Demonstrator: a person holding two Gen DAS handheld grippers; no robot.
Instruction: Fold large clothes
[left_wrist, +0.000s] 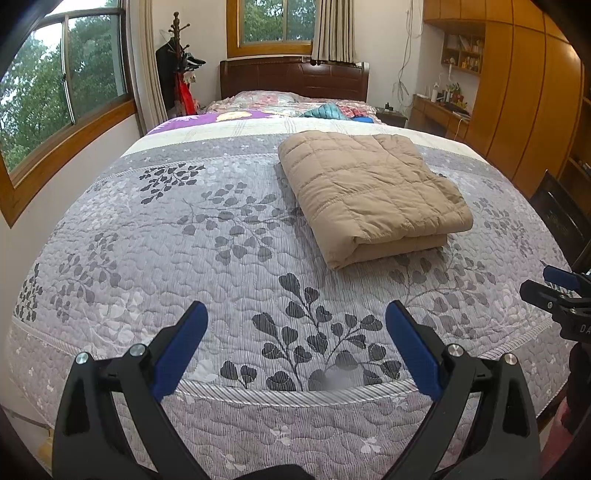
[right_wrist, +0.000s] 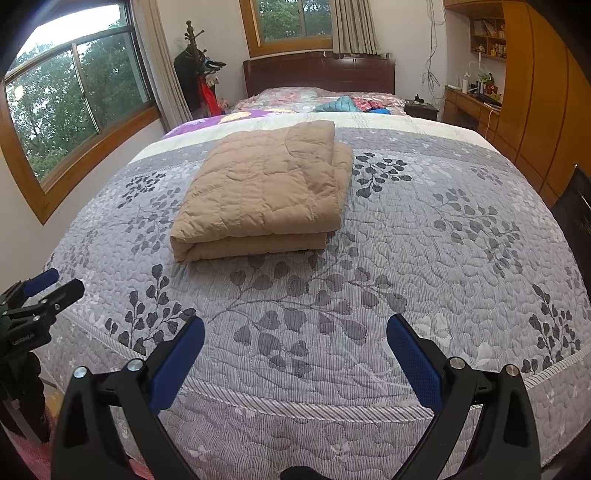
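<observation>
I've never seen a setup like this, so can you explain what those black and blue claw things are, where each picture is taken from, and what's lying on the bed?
They are two hand-held grippers, one in each of a person's hands, each with a camera looking along its fingers. One picture is from the left gripper, the other from the right gripper. Each also shows its partner at the edge. Both stand open and hold nothing. On the grey leaf-patterned bedspread lies a tan quilted garment, already folded into a neat stack. Neither gripper touches it.

Black fingers (left_wrist: 173, 354), blue pads (left_wrist: 413, 350)
</observation>
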